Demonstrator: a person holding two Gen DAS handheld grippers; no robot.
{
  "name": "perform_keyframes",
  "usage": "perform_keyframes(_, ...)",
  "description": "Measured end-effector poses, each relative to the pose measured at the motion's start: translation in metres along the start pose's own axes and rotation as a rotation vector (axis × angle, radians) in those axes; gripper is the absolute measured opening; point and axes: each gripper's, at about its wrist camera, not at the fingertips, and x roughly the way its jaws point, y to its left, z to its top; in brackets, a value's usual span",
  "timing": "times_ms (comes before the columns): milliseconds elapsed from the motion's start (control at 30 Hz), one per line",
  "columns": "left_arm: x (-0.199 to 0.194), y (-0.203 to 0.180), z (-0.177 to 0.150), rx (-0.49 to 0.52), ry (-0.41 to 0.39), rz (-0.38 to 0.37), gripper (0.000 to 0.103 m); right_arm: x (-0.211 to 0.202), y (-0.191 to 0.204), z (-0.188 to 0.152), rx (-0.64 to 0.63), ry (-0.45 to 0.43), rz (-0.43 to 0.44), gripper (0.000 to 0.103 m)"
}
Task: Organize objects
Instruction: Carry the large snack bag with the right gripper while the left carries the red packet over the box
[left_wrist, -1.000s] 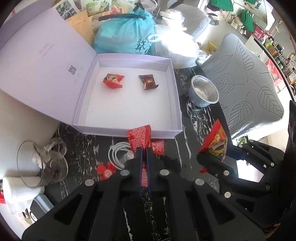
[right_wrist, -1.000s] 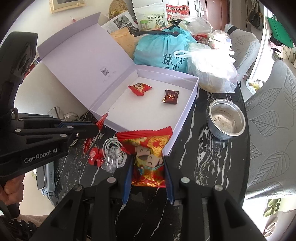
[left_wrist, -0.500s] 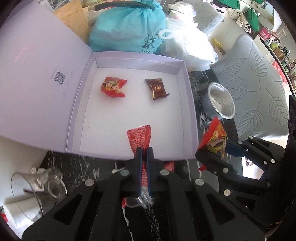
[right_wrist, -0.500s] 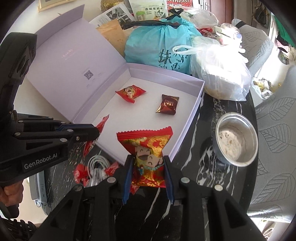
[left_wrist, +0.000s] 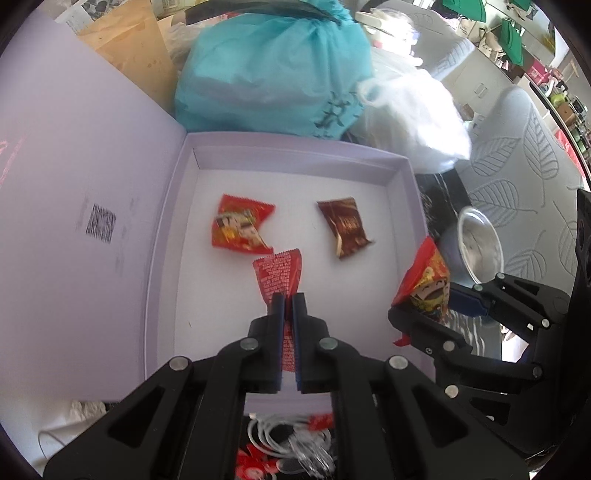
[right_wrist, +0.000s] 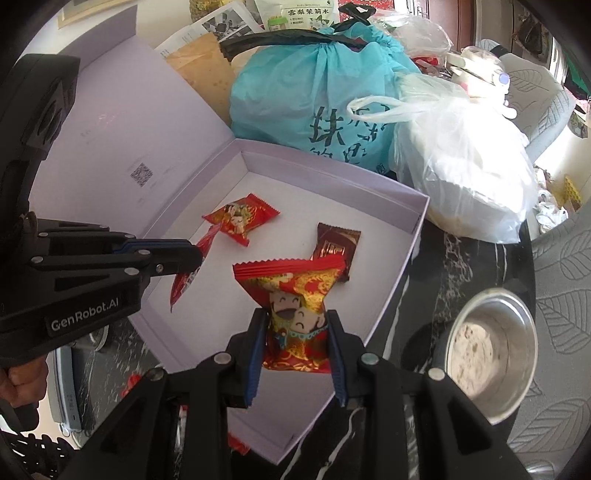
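Both claws had been carried from the bench edge to over the box (left_wrist: 402, 206). A red sachet (left_wrist: 280, 275) was pinched in the left claw (left_wrist: 289, 299), a snack (right_wrist: 297, 310) in the right claw (right_wrist: 297, 321); release was judged next.

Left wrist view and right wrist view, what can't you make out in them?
- QR code on the box lid: motion-blurred in the left wrist view, too small in the right.
- White cable: mostly hidden under the left gripper.
- Red packet: lower print covered by the right gripper's fingers.
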Motion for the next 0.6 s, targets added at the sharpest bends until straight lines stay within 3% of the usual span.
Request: perform_keyframes(600, 0.032, 0.007, 0.048, 0.017, -0.037, 0.023, 0.004, 0.036, -0.018, 0.047, -0.04, -0.06, -0.036, 0.031)
